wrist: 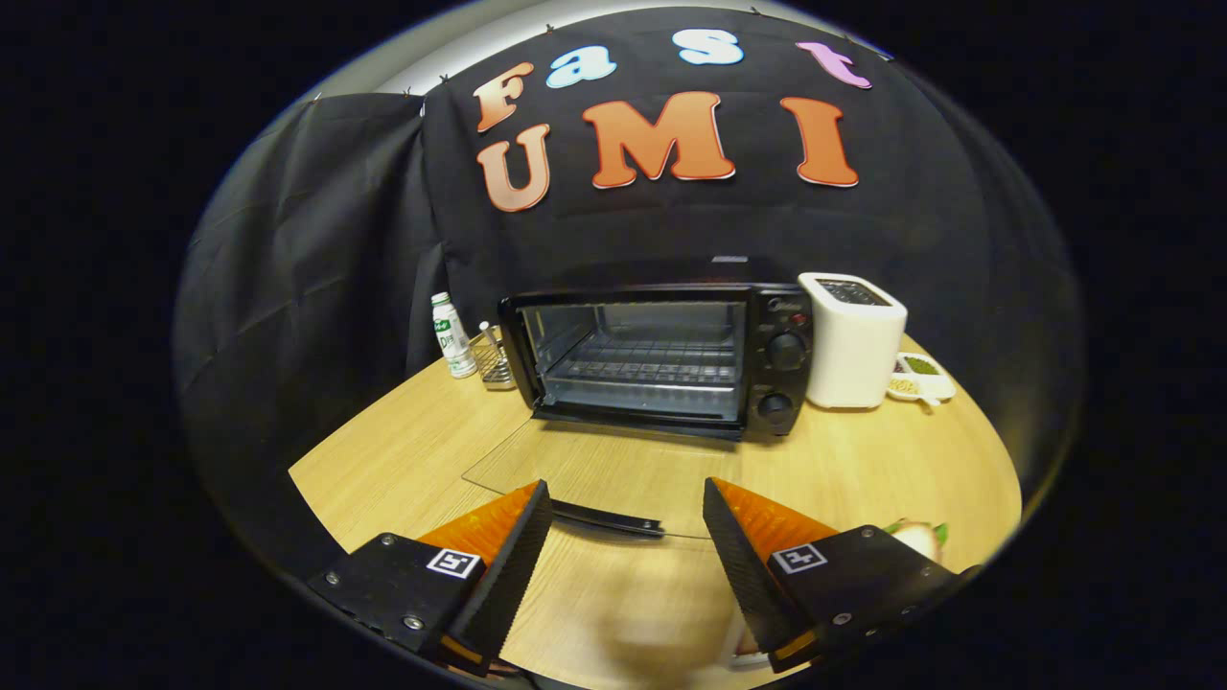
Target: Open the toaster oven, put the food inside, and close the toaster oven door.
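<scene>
While the claw (628, 522) is held low over the counter (863, 460), its fingers are spread wide apart w/ nothing gripped between them.

Gripper view: the toaster oven (661, 359) is seen beyond the fingers, toward the back of the counter, w/ its glass door (585, 479) already dropped flat onto the wood. The door's dark handle (604, 517) lies just ahead of the fingers, in the gap between them, not touched as far as can be told. A wire rack (637, 364) is seen inside the oven; no food is seen on it.

Food (915, 537) is partly seen just beside the right finger, at the near counter edge — looks like a sandwich, but mostly hidden, so not certain.

Other items: a white toaster (853, 340) touching or just beside the oven's knob side, a small dish (922, 376) behind it, a bottle (452, 335) and a small wire holder (494, 362) on the oven's other side.

Progress, as judged: step 1 (opening) is done. Left: food to be picked up, placed on the rack, door to be shut. Roughly a third complete.
</scene>
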A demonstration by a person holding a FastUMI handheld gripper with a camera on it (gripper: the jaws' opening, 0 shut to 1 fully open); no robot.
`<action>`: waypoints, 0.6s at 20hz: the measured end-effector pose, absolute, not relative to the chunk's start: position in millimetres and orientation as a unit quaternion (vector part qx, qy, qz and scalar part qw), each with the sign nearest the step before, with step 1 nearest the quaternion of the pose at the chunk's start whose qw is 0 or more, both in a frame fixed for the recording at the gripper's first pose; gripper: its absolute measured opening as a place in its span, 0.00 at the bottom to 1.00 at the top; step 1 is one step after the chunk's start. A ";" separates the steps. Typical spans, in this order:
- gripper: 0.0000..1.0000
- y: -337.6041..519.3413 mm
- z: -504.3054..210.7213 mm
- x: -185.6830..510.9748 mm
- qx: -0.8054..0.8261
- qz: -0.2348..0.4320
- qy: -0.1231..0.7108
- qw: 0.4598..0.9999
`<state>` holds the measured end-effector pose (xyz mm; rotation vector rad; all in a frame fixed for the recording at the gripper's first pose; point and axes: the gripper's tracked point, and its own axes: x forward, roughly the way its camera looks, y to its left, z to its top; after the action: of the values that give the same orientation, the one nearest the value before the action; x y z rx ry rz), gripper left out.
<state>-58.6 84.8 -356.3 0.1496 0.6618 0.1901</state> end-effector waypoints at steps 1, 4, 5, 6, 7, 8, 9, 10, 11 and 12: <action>0.97 68.2 -346.4 -59.4 0.061 0.082 0.318 0.943; 0.97 10.8 -329.3 -62.7 0.039 0.033 0.315 0.948; 0.98 -3.9 -324.3 -64.7 0.040 0.023 0.315 0.948; 0.98 -16.3 -322.5 -66.4 0.039 0.015 0.318 0.947; 0.98 -27.0 -323.9 -69.8 0.038 0.011 0.326 0.945; 0.98 -37.1 -326.3 -72.4 0.039 0.006 0.334 0.942; 0.98 -42.8 -330.3 -75.9 0.044 0.008 0.344 0.938; 0.98 -46.9 -336.5 -79.5 0.054 0.011 0.355 0.933; 0.98 -47.9 -346.5 -85.9 0.068 0.020 0.374 0.925; 0.98 -49.0 -356.1 -92.6 0.084 0.025 0.395 0.915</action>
<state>-92.6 -49.0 -356.1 0.1736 0.8124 0.0505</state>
